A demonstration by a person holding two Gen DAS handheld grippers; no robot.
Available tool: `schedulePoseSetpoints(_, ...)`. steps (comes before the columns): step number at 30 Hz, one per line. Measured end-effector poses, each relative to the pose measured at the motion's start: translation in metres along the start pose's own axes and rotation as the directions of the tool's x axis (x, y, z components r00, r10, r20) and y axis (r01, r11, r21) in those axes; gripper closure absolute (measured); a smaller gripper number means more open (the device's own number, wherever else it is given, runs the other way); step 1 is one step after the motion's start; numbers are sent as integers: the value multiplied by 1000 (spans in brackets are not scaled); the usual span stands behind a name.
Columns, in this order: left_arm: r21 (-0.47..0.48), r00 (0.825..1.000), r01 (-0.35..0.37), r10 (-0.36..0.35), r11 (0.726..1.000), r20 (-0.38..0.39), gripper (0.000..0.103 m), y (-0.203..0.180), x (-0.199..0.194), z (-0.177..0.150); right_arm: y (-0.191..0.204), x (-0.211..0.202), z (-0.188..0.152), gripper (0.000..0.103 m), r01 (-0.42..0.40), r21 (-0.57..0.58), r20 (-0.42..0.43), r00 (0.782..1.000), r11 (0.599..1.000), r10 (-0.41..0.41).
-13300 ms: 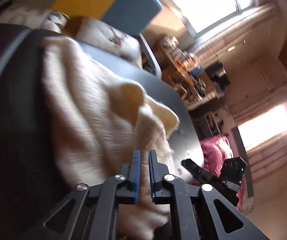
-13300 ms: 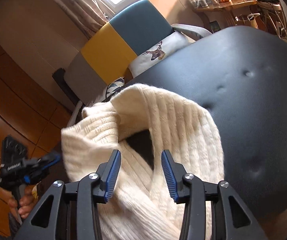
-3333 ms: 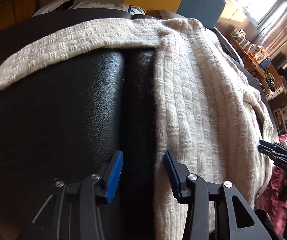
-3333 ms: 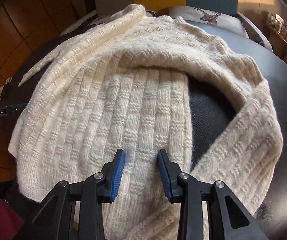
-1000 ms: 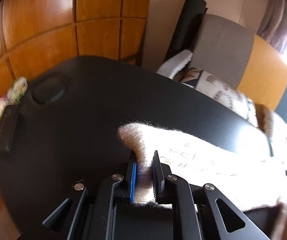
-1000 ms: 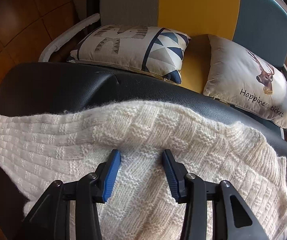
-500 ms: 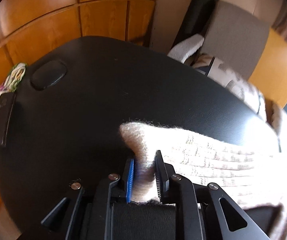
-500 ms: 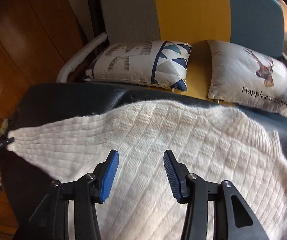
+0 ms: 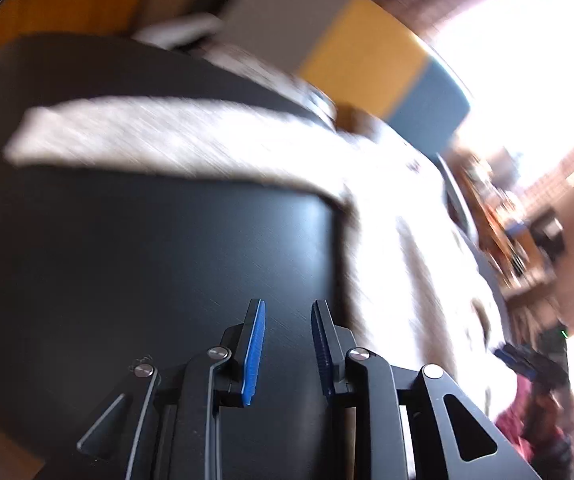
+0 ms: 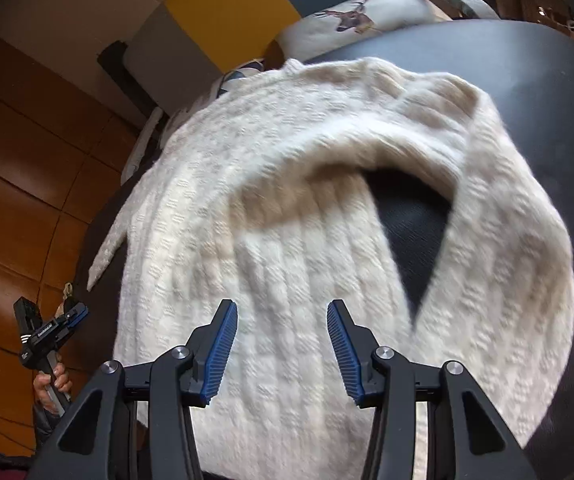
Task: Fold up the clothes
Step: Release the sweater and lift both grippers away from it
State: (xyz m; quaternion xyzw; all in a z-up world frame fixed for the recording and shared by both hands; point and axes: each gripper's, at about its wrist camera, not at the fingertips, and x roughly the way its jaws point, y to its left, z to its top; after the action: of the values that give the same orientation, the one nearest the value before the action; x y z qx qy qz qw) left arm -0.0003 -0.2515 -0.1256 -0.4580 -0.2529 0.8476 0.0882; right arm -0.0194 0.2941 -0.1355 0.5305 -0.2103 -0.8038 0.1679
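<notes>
A cream knitted sweater point(image 10: 287, 208) lies spread on a black padded surface point(image 10: 547, 92), its V-neck opening toward three o'clock in the right wrist view and showing the black padding through it; the knit looks laid flat, probably so that folding can start. The right gripper point(image 10: 283, 340) hovers just above the sweater's body at six o'clock, jaws wide apart and holding nothing, seemingly placed to pick a fold point. In the left wrist view, which is blurred by motion, one sleeve point(image 9: 147, 140) stretches from the body out toward ten o'clock across the bare padding, likely straightened out ready for folding inward; the left gripper point(image 9: 287, 344) sits over bare padding at six o'clock, jaws parted by a narrow gap and empty, just beside the sweater's edge. A hand point(image 10: 53, 384) gripping the left tool's handle shows at eight o'clock in the right view. Behind the surface, at twelve o'clock, stands a grey, yellow and blue sofa point(image 10: 223, 12) with a deer-print cushion point(image 10: 351, 16).
</notes>
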Motion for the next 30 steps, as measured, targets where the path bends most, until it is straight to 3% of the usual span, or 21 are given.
schedulePoseSetpoints(2, 22, 999, 15, -14, 1000, -40, 76, -22, 16, -18, -6, -1, -10, 55, 45, -17, 9, 999, 999, -45)
schedulePoseSetpoints(7, 62, 996, -30, 36, 998, -86, 69, -55, 38, -48, 4, 9, -14, 55, 171, -137, 43, 985, 976, -167)
schedulePoseSetpoints(12, 96, 993, -68, 77, 993, -93, 53, -73, 44, -50, 3, 29, -13, 54, 321, -228, 28, 946, 919, -324)
schedulePoseSetpoints(14, 125, 989, -104, 116, 987, -93, 52, -76, 50, -51, 1, 30, -15, 53, 326, -242, 35, 944, 914, -328)
schedulePoseSetpoints(16, 160, 982, -146, 162, 976, -93, 57, -79, 55, -53, -1, 31, -16, 54, 333, -258, 41, 942, 907, -334)
schedulePoseSetpoints(19, 212, 976, -196, 212, 957, -57, 87, -86, 57, -54, 3, 34, -18, 56, 362, -293, 38, 929, 885, -367)
schedulePoseSetpoints(20, 210, 976, -191, 208, 959, -64, 90, -87, 57, -52, 4, 34, -18, 59, 368, -305, 35, 926, 879, -376)
schedulePoseSetpoints(23, 230, 974, -201, 220, 952, -61, 92, -90, 54, -46, 9, 33, -19, 66, 404, -363, 23, 905, 840, -425)
schedulePoseSetpoints(26, 253, 971, -211, 233, 944, -60, 92, -85, 49, -45, 6, 29, -25, 66, 433, -400, -19, 877, 808, -480)
schedulePoseSetpoints(28, 234, 970, -198, 224, 952, -91, 92, -75, 53, -46, -3, 25, -26, 62, 427, -371, -26, 883, 825, -469)
schedulePoseSetpoints(30, 192, 975, -174, 196, 966, -102, 89, -65, 49, -49, -13, 20, -25, 59, 400, -319, -22, 903, 859, -429)
